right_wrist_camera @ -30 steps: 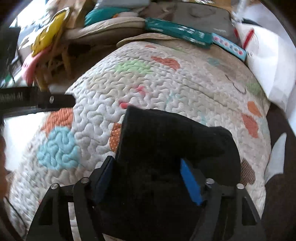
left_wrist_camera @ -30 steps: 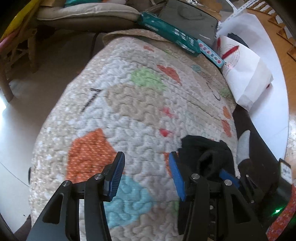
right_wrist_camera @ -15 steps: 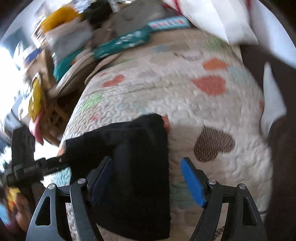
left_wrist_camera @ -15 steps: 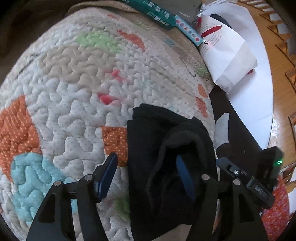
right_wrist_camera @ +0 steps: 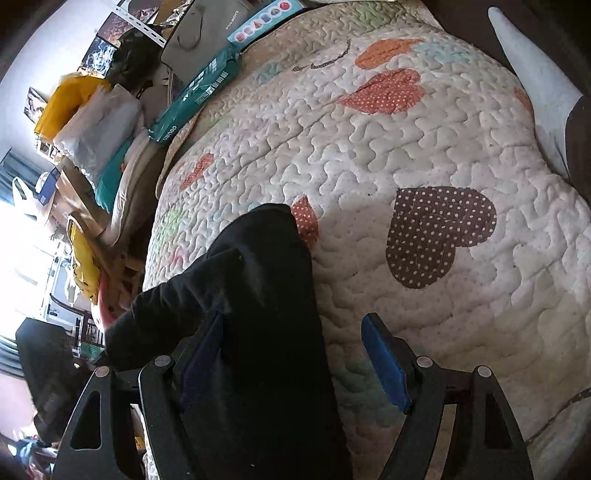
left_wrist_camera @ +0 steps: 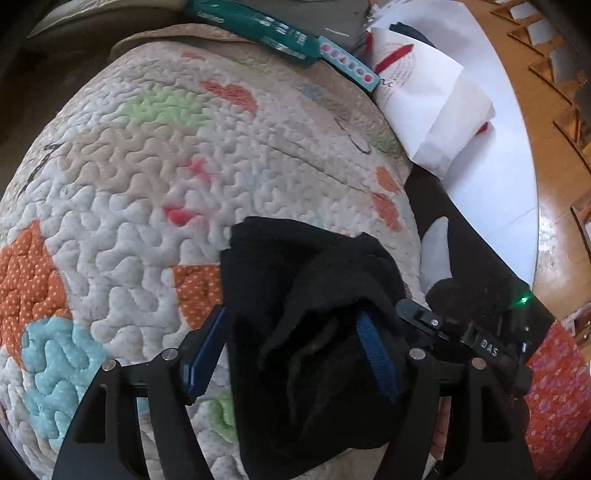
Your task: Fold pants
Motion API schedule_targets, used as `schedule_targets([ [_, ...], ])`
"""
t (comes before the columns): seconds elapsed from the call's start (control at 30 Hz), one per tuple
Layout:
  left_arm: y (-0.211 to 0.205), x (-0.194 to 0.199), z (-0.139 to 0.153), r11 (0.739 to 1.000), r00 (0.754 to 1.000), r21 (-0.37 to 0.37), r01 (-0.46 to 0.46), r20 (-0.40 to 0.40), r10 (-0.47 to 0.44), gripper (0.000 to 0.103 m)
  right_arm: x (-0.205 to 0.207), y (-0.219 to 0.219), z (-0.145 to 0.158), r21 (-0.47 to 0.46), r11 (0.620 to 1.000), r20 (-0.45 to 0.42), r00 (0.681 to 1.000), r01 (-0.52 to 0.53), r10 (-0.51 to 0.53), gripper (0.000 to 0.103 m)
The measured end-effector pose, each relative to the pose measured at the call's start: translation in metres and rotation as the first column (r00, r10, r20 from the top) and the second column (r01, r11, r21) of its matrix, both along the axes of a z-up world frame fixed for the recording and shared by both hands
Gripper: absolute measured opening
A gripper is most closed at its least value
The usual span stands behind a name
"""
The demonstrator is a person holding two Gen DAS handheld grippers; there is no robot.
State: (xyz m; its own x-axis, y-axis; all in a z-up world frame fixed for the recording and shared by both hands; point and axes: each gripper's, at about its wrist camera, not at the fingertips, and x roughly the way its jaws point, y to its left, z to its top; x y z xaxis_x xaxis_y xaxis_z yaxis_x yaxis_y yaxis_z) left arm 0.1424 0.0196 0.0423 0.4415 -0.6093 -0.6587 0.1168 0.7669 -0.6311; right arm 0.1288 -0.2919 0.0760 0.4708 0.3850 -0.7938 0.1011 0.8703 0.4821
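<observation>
Beneath us lies a quilted bedspread patched with hearts, with a green box and a white paper bag along its far edge. Our black pants sit bundled near its near edge. Our left gripper has its fingers spread around the bundle. Our right gripper is released, its left finger half hidden against the cloth, its right finger over bare quilt.
</observation>
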Motion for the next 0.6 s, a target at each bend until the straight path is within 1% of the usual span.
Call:
schedule_targets([
  [0.1, 0.014, -0.004, 0.015, 0.999, 0.998, -0.036, -0.025, 0.048, 0.027, 0.070, -0.002, 0.002, 0.003, -0.022, 1.000, 0.013, 1.000, -0.008, 0.008, 0.082],
  [0.13, 0.018, -0.007, 0.023, 0.998, 0.997, -0.058, -0.025, 0.072, 0.029, 0.070, -0.002, 0.003, 0.003, -0.024, 1.000, 0.015, 1.000, -0.009, 0.009, 0.082],
  [0.2, 0.017, -0.013, 0.037, 0.997, 0.993, -0.077, -0.003, 0.118, 0.013, 0.070, -0.001, 0.003, 0.002, -0.024, 1.000, 0.015, 1.000, -0.005, 0.005, 0.082],
  [0.27, 0.008, -0.024, 0.052, 0.997, 0.983, -0.063, 0.037, 0.180, -0.025, 0.072, -0.001, 0.003, 0.001, -0.019, 1.000, 0.014, 1.000, -0.005, 0.006, 0.082],
  [0.33, -0.006, -0.029, 0.057, 0.997, 0.976, -0.017, 0.076, 0.204, -0.071, 0.074, -0.002, 0.003, 0.001, -0.025, 1.000, 0.017, 1.000, -0.003, 0.003, 0.083],
  [0.4, -0.015, -0.026, 0.049, 0.996, 0.981, 0.042, 0.073, 0.178, -0.079, 0.074, -0.002, 0.003, 0.001, -0.025, 1.000, 0.018, 1.000, -0.001, 0.001, 0.083],
  [0.43, -0.017, -0.022, 0.040, 0.995, 0.986, 0.074, 0.061, 0.149, -0.071, 0.074, -0.003, 0.003, 0.002, -0.025, 1.000, 0.019, 1.000, 0.001, 0.000, 0.083],
  [0.5, -0.015, -0.012, 0.018, 0.990, 0.997, 0.133, 0.036, 0.063, -0.045, 0.074, -0.003, 0.002, 0.003, -0.026, 1.000, 0.026, 1.000, 0.002, -0.001, 0.083],
  [0.53, -0.013, -0.006, 0.007, 0.989, 0.999, 0.144, 0.029, 0.018, -0.032, 0.074, -0.003, 0.002, 0.004, -0.027, 1.000, 0.029, 1.000, 0.002, -0.001, 0.083],
  [0.57, -0.010, -0.001, -0.005, 0.990, 0.999, 0.139, 0.022, -0.027, -0.018, 0.074, -0.002, 0.002, 0.004, -0.027, 1.000, 0.030, 1.000, 0.002, -0.001, 0.083],
  [0.6, -0.006, 0.004, -0.016, 0.993, 0.998, 0.115, 0.015, -0.070, -0.007, 0.074, -0.002, 0.001, 0.004, -0.025, 1.000, 0.028, 1.000, 0.002, -0.001, 0.083],
])
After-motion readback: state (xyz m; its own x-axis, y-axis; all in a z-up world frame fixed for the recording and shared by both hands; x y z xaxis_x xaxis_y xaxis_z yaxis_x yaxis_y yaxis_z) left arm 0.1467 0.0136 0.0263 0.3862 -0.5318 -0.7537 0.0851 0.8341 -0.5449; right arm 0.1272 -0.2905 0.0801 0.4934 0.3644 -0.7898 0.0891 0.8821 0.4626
